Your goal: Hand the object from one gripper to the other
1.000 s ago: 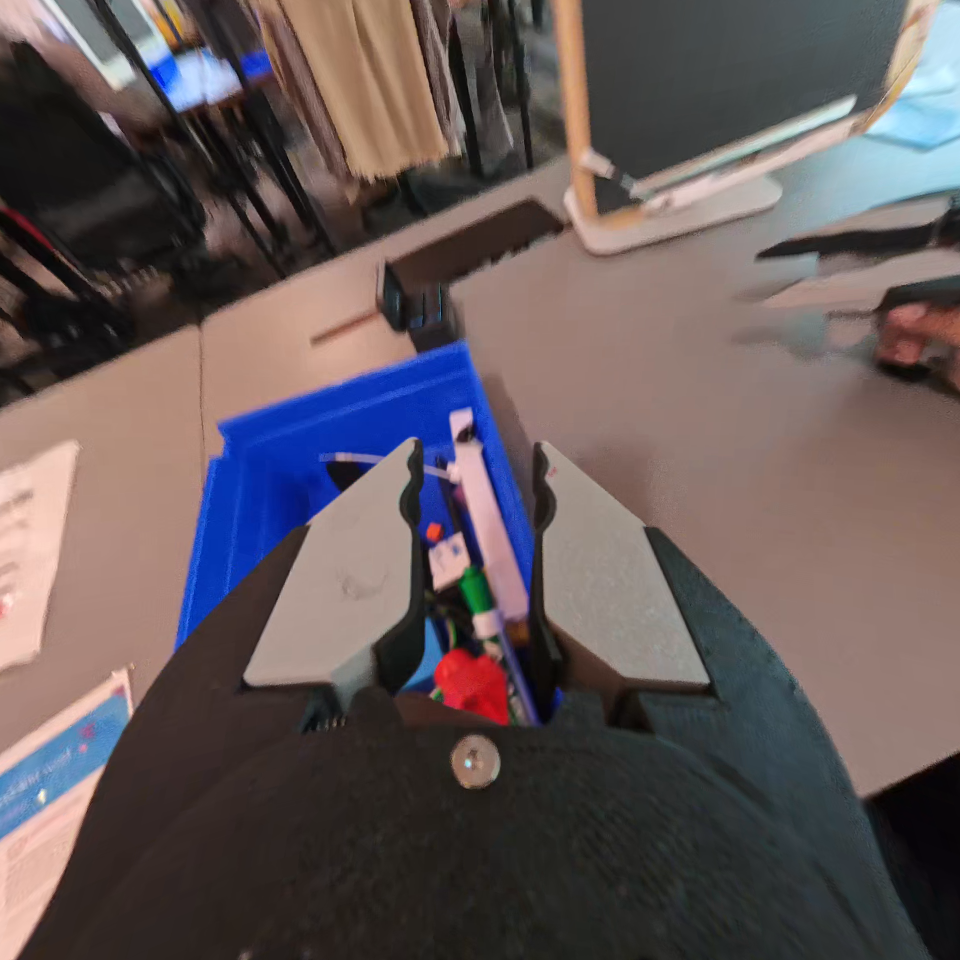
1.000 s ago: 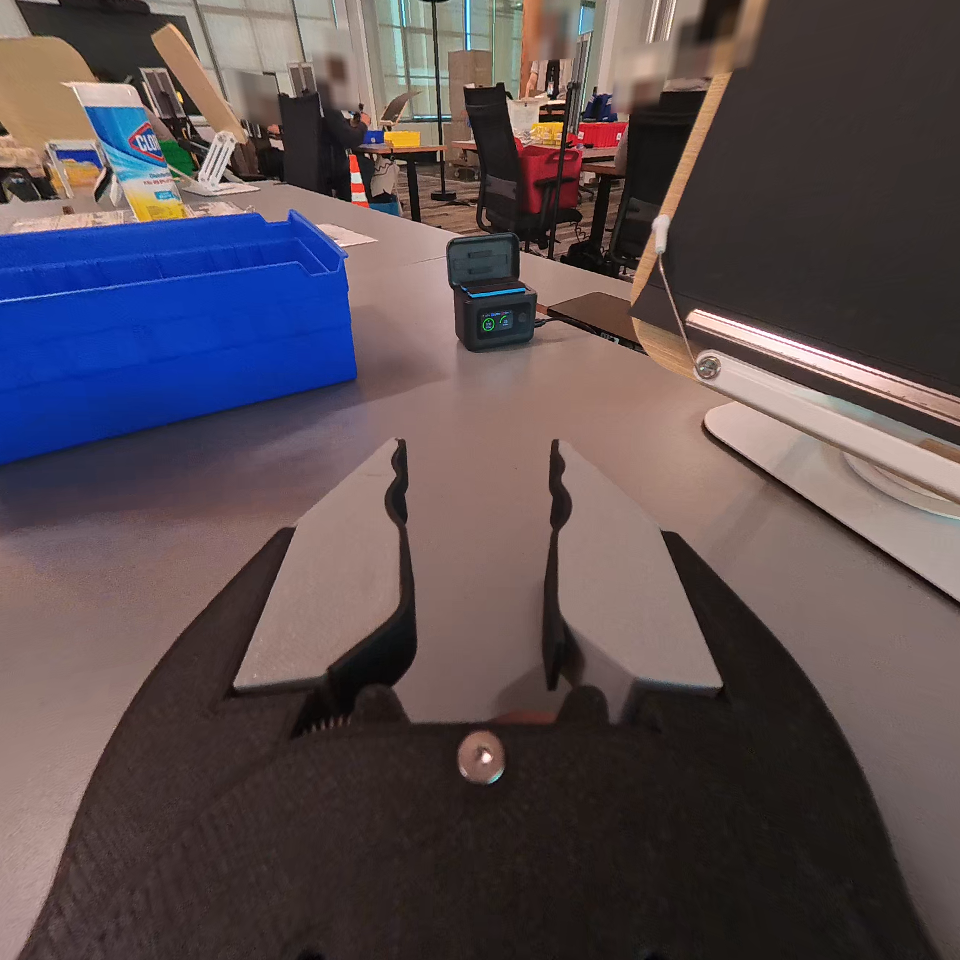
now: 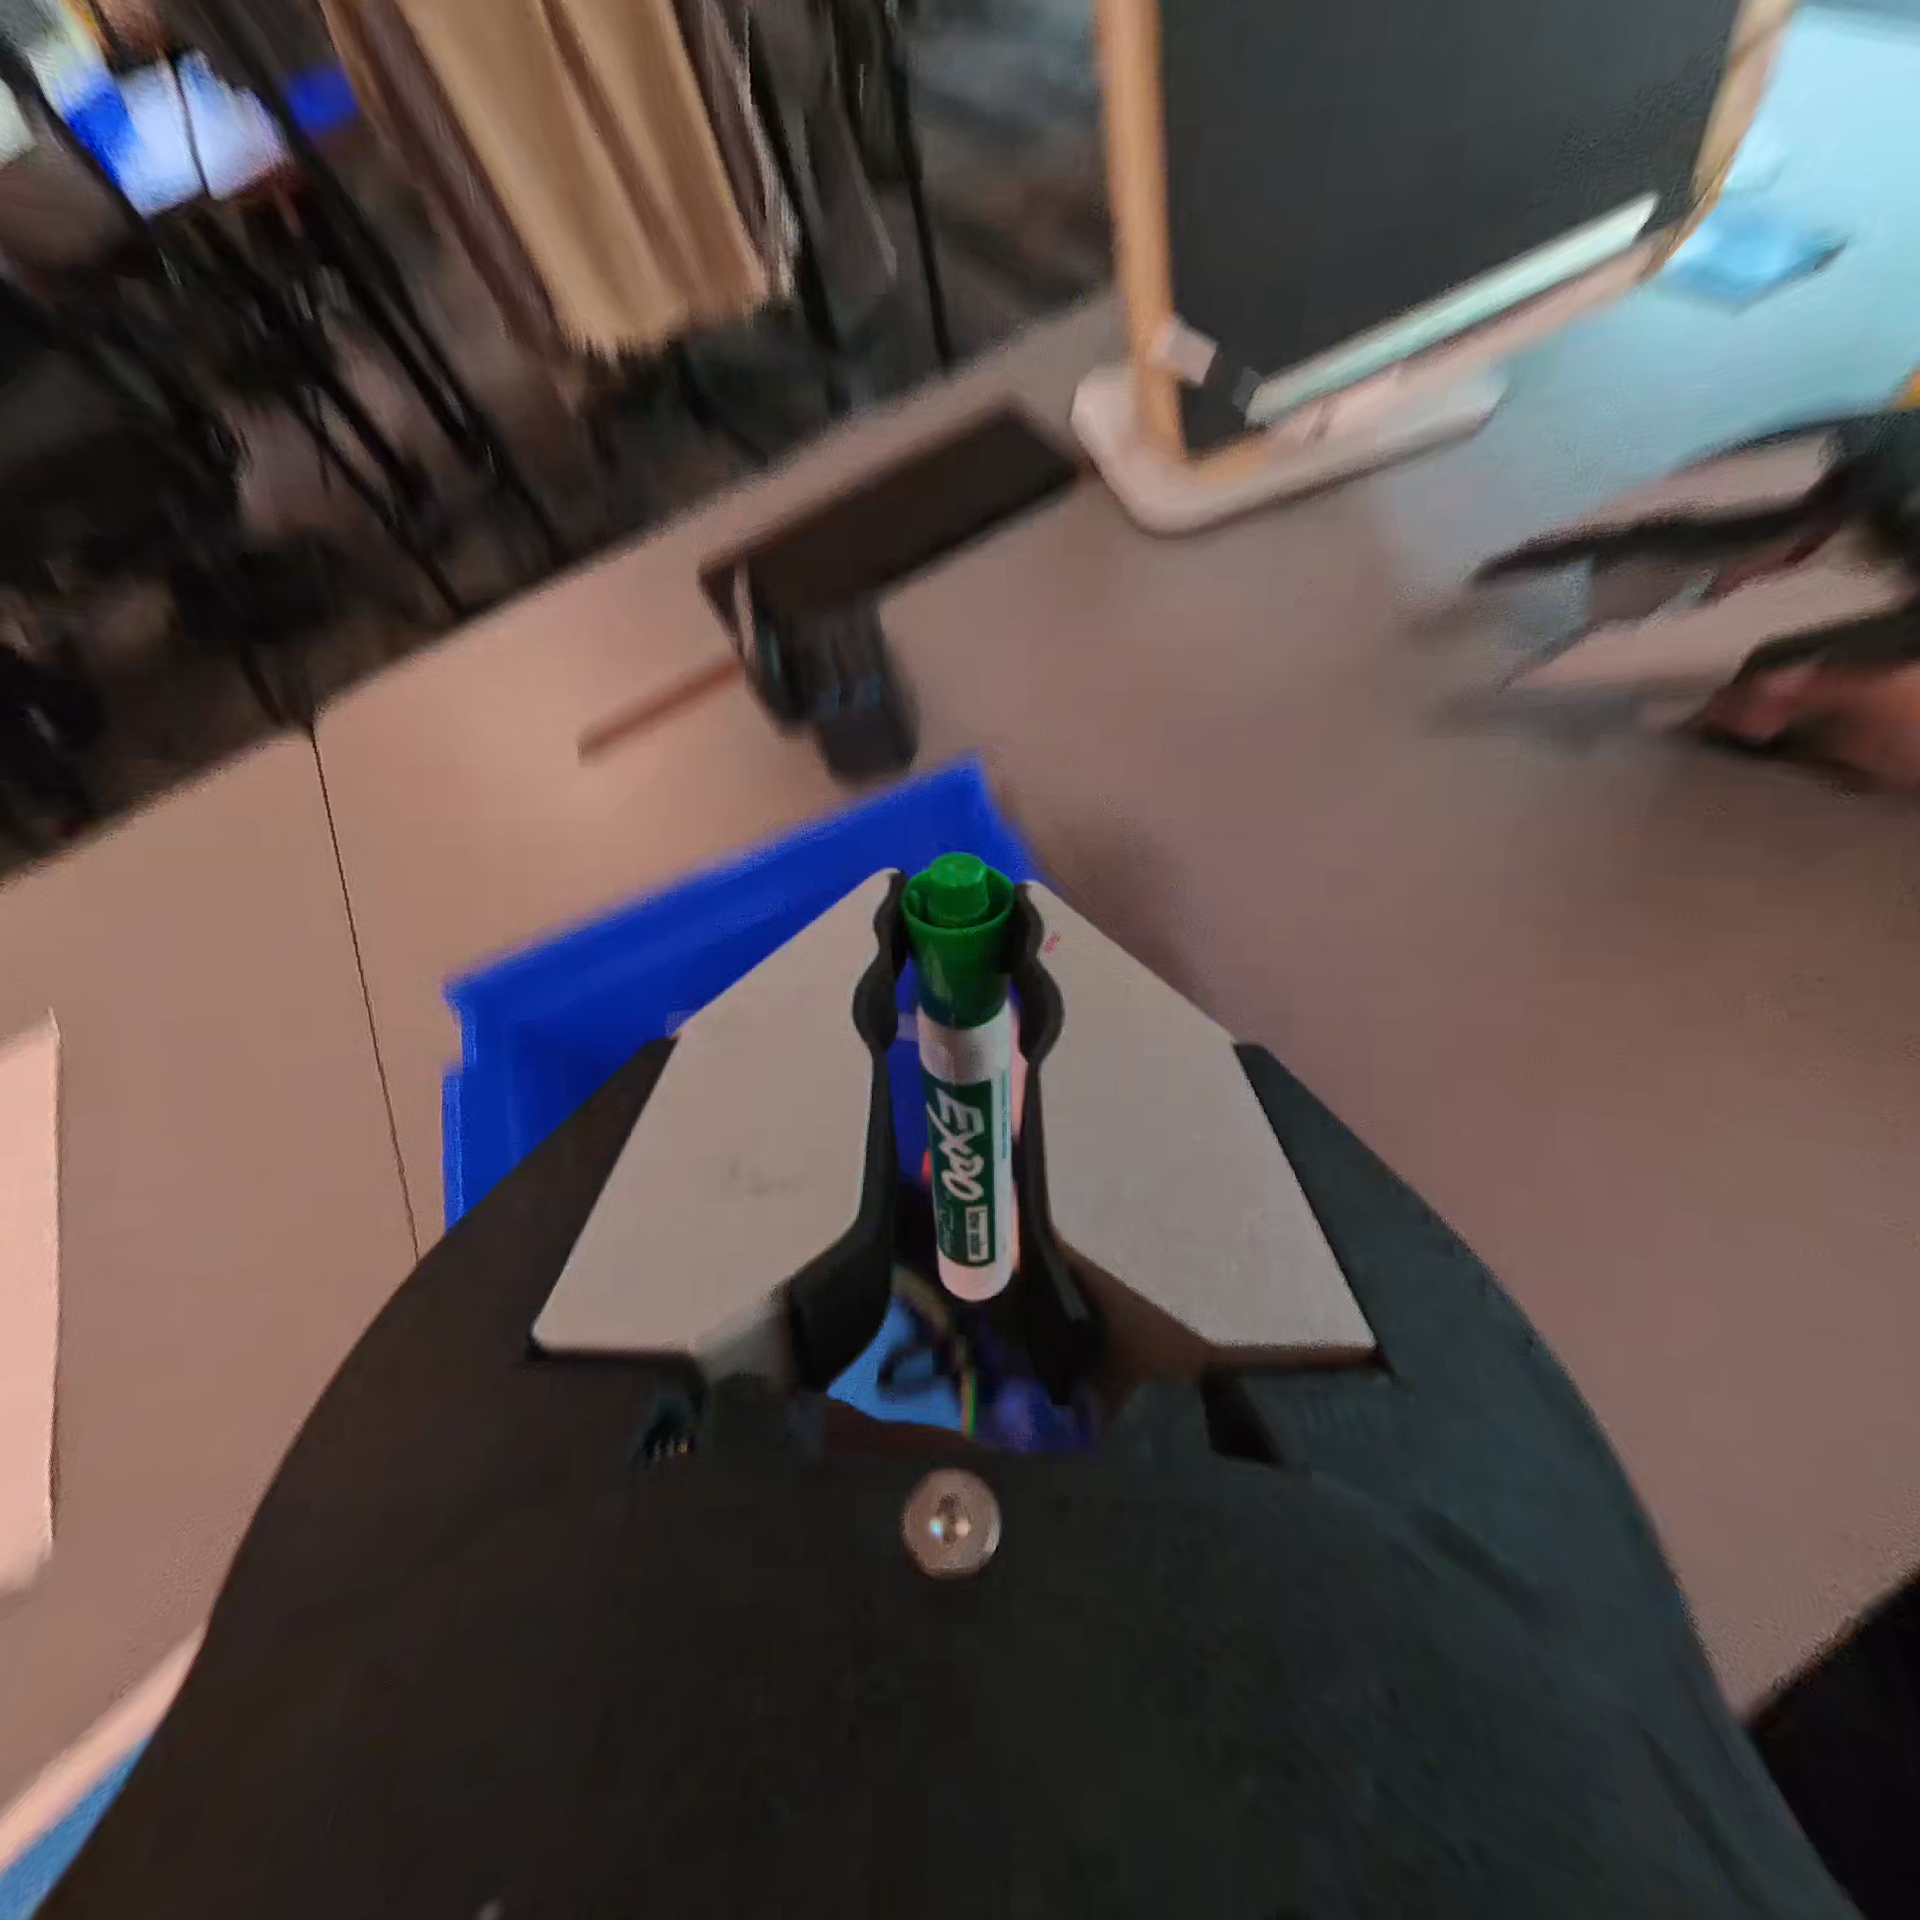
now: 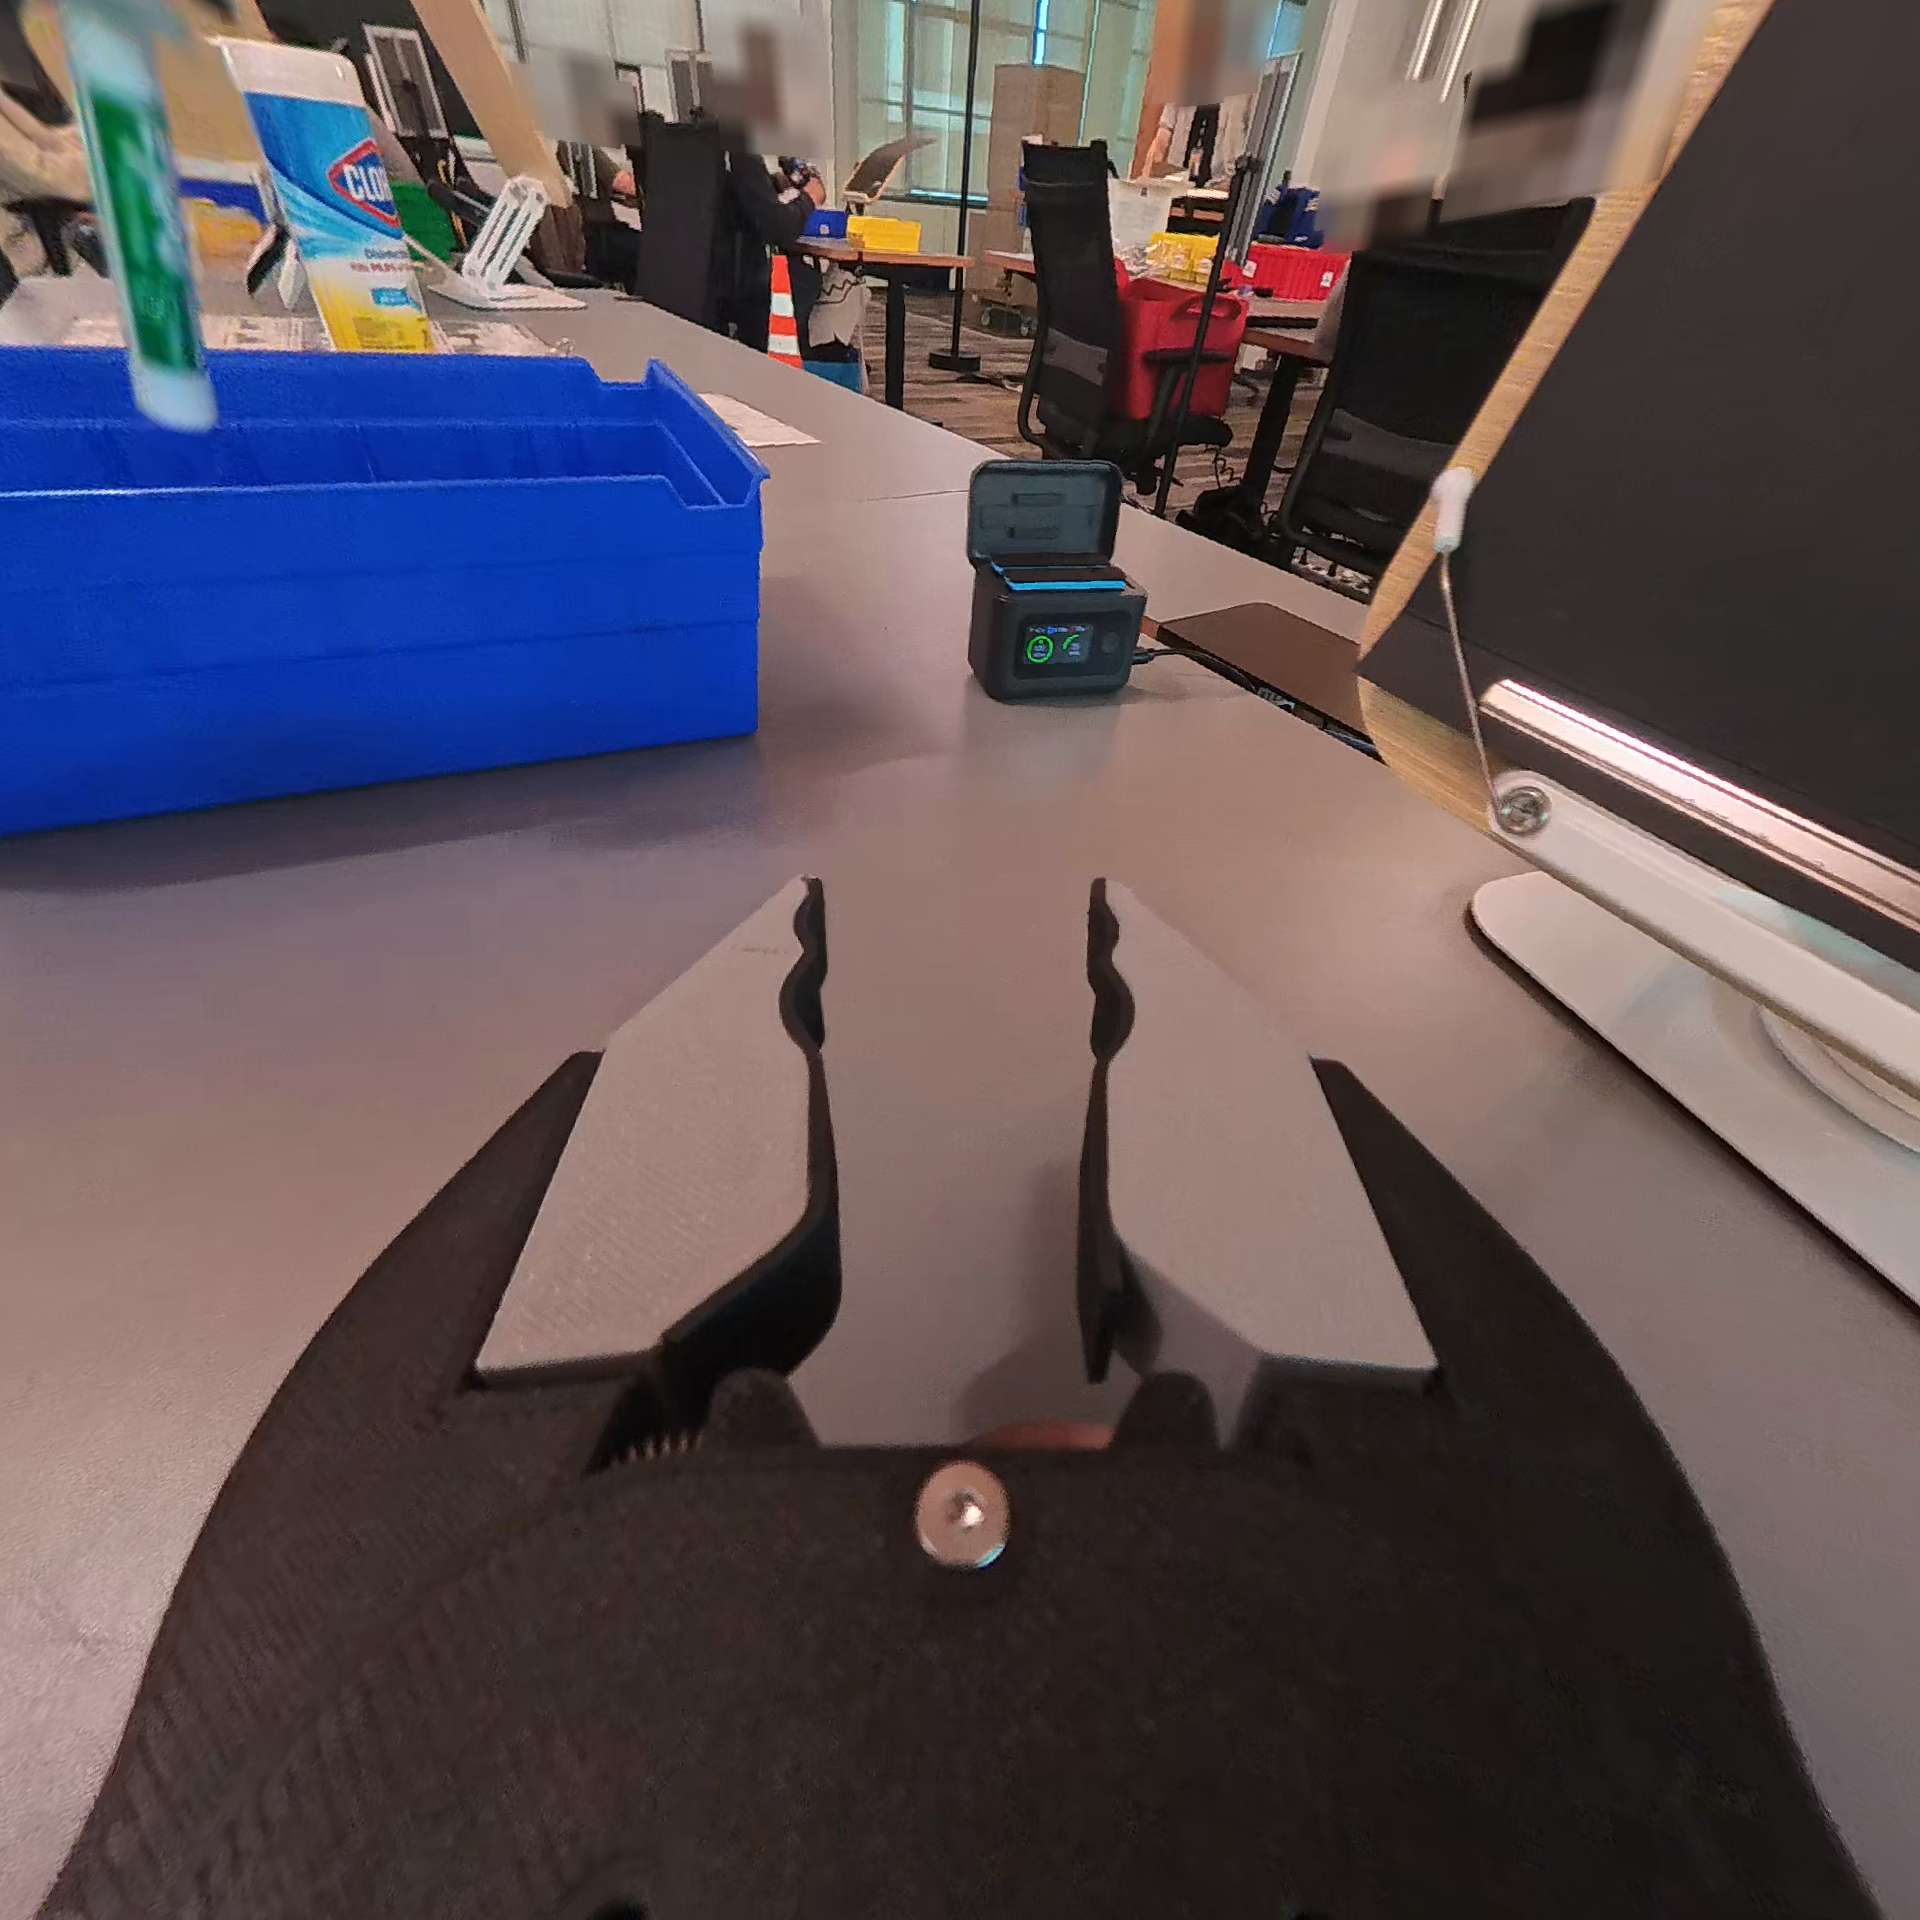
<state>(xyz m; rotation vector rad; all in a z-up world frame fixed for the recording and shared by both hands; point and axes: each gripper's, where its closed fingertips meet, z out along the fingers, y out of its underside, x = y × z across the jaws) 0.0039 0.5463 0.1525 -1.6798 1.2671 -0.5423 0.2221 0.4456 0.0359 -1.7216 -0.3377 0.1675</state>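
Note:
My left gripper [image 3: 956, 914] is shut on a green-capped white marker [image 3: 964, 1091]; the cap sits at the fingertips and the barrel runs back between the fingers. It holds the marker above the blue bin [image 3: 623, 987]. In the right wrist view the marker [image 4: 145, 239] hangs upright over the bin [image 4: 374, 582] at the far left. My right gripper [image 4: 956, 904] is open and empty, low over the grey table. It also shows blurred at the far right of the left wrist view [image 3: 1704, 613].
A small black charger box with a lit screen [image 4: 1049, 592] stands past the bin. A dark board on a white stand [image 4: 1714, 623] fills the right side. A wipes container [image 4: 332, 197] stands behind the bin. Papers [image 3: 26, 1288] lie at the table's left.
My left gripper has shut on the green marker and lifted it out of the bin. The right gripper has stayed open and has hardly moved.

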